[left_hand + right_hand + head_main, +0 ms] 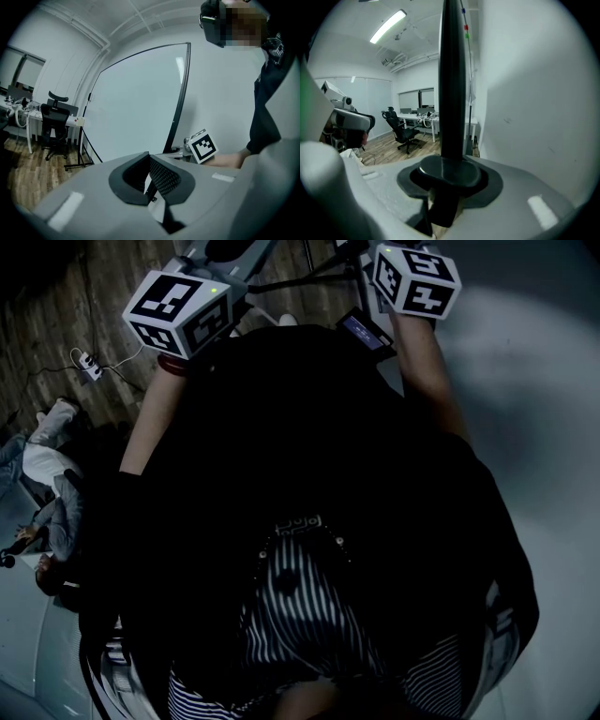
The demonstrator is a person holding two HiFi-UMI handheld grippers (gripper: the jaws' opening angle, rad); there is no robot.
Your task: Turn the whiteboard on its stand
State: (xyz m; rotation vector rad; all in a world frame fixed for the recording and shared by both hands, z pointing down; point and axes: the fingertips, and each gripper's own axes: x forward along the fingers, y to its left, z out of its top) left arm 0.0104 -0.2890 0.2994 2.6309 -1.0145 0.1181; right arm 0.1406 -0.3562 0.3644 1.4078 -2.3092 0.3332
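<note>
a: where's the whiteboard (pixel 136 103)?
b: 11 o'clock in the left gripper view. its black frame (pixel 452 84) runs up through both grippers. the left gripper (pixel 150 168) seems pinched on that edge, and the right gripper (pixel 443 176) is clamped on it.
a: risk?
b: both hold one thin edge, so an uneven push could let the frame slip from the pads.

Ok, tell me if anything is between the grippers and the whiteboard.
Nothing visible is. The right gripper is clamped on the black frame edge of the whiteboard. The left gripper has the frame's edge between its jaws too, and nothing else sits in either gap.
</note>
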